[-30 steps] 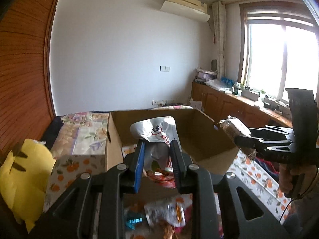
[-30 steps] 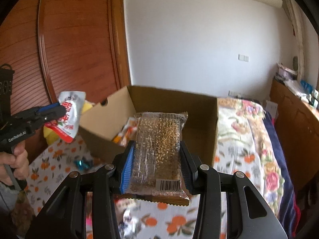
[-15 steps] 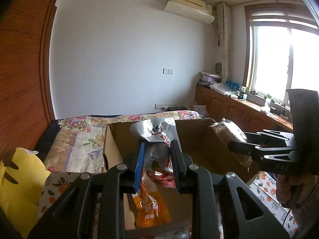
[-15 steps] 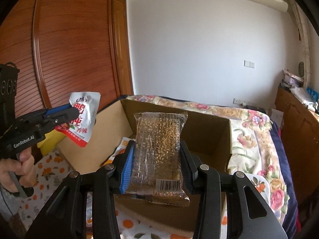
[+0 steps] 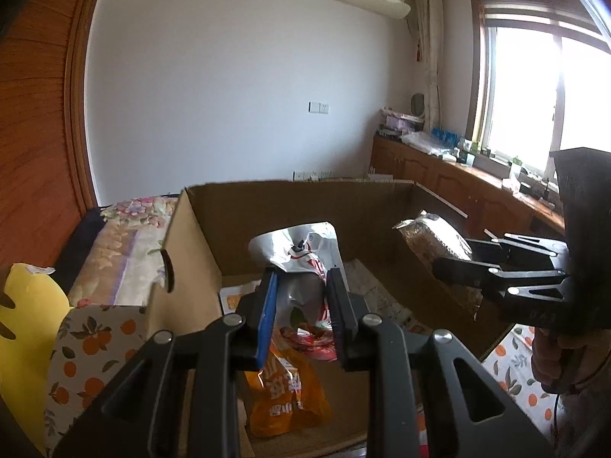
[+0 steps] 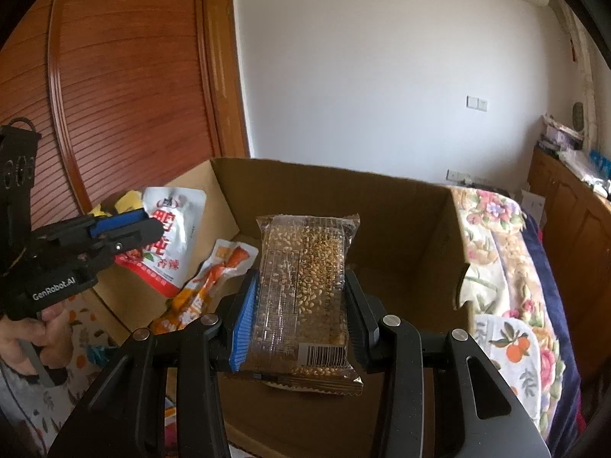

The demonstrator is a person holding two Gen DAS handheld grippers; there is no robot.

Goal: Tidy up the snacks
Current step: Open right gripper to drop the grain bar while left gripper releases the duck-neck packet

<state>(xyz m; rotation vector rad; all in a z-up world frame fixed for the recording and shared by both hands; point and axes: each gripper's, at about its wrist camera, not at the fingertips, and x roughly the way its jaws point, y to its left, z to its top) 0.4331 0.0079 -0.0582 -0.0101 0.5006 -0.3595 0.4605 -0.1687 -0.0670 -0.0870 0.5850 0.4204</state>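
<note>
**Both grippers hold snack packets over the open cardboard box**

At the far left of the left wrist view a bright yellow soft object (image 5: 26, 328) lies on the orange-patterned white bedcover (image 5: 88, 347). Just right of it stands the brown corrugated cardboard box (image 5: 198, 236), open at the top, with a cut-out hand hole in its near side wall. The left gripper (image 5: 299, 305) is over the inside of the box, its black fingers narrowed onto a silver and white foil snack pouch with red print (image 5: 301, 252), which stands up between the blue pad and the black one. Below it, on the box floor, lies an orange plastic snack bag (image 5: 284, 393) with a red and white packet (image 5: 309, 339) partly showing behind it.

Further right, the right gripper (image 5: 454, 271) reaches in over the box's right wall, clamped on a clear plastic packet of brown sesame-seed bars (image 5: 431, 240). A person's hand (image 5: 553, 355) grips its handle at the right edge.

In the right wrist view the same packet of bars (image 6: 305, 290) sits upright between the right gripper's (image 6: 301, 316) pads, barcode end nearest the camera, over the middle of the box (image 6: 420, 229). To its left the left gripper (image 6: 130, 236) holds the pouch (image 6: 172, 233) above the box's left wall, and the orange bag (image 6: 206, 286) leans in the box corner beneath. A floral quilt (image 6: 504, 252) lies beyond the box on the right.
</note>
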